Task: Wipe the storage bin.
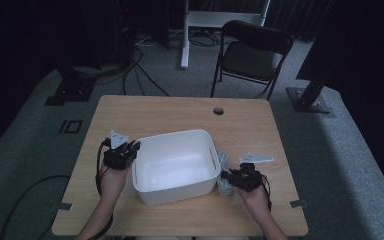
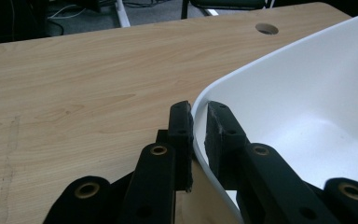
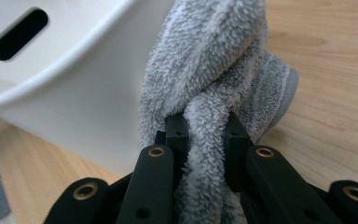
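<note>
A white plastic tub [image 1: 175,165] stands mid-table, empty inside. My left gripper [image 1: 130,149] is at its left rim; in the left gripper view the gripper [image 2: 199,122] has its jaws closed on the tub's rim [image 2: 223,84], one jaw outside the wall and one inside. A grey fluffy towel [image 1: 223,172] lies against the tub's right wall. My right gripper [image 1: 227,176] is shut on a fold of the towel [image 3: 214,70], as seen with the gripper [image 3: 205,128] close against the tub's outer wall [image 3: 74,93].
The wooden table [image 1: 180,112] has a round cable hole [image 1: 218,110] at the back. A black folding chair [image 1: 252,55] and a desk leg stand beyond the table. The tub wall has a slot handle [image 3: 18,33].
</note>
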Demonstrator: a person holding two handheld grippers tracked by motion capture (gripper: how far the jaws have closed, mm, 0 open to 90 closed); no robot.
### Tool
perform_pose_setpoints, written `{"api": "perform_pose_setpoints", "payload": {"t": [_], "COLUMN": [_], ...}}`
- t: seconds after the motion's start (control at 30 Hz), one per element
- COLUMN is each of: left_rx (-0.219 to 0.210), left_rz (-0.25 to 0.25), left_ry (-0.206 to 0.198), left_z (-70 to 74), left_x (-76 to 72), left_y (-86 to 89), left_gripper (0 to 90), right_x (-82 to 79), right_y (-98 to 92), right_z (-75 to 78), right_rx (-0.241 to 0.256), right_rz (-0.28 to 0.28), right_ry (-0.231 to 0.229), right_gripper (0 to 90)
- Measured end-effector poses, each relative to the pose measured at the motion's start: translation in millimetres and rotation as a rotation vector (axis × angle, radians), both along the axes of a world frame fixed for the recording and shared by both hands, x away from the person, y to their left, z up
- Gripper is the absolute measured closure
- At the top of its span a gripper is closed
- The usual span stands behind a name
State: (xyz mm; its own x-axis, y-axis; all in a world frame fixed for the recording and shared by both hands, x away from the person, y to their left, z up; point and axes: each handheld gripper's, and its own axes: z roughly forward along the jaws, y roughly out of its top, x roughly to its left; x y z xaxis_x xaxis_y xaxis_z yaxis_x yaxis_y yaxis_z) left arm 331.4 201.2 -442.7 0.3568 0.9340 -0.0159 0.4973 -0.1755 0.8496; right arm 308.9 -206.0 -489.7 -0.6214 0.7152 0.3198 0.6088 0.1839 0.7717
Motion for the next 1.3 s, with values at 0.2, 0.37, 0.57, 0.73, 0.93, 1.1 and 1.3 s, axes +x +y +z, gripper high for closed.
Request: {"api": "perform_pose_setpoints", "payload": {"t": [0.2, 0.37, 0.57, 0.73, 0.93, 1.1, 1.3], "left_rx": [-0.001, -0.006, -0.007, -0.01, -0.006, -0.003, -0.008], "left_rz": [0.003, 0.001, -0.012, -0.019, -0.02, -0.015, -0.013], "left_ry": [0.001, 0.003, 0.013, 0.014, 0.015, 0.015, 0.014], "left_z": [-0.5, -0.7, -0.5, -0.5, -0.4, -0.4, -0.6], "left_x": [0.4, 0.6, 1.3, 1.8, 1.9, 1.9, 1.8], "left_y": [0.0, 0.4, 1.6, 2.7, 2.5, 1.5, 1.7], "left_gripper": [80.4, 80.4, 80.4, 80.3, 80.3, 80.3, 80.3], "right_x": [5.3, 10.4, 18.9, 25.0, 31.9, 36.0, 42.6], "right_y": [2.7, 4.8, 4.4, 2.7, 6.1, 6.5, 11.7], "right_z": [-9.2, -16.5, -24.1, -9.1, -1.0, -7.9, -16.7], "right_rx": [-0.011, -0.025, -0.013, 0.014, 0.031, 0.034, -0.009], "right_rz": [0.001, 0.002, 0.012, 0.003, -0.001, 0.001, -0.007], "right_ry": [0.02, 0.039, 0.084, 0.055, 0.039, 0.06, 0.078], "right_gripper": [78.5, 78.5, 78.4, 78.4, 78.4, 78.5, 78.6]}}
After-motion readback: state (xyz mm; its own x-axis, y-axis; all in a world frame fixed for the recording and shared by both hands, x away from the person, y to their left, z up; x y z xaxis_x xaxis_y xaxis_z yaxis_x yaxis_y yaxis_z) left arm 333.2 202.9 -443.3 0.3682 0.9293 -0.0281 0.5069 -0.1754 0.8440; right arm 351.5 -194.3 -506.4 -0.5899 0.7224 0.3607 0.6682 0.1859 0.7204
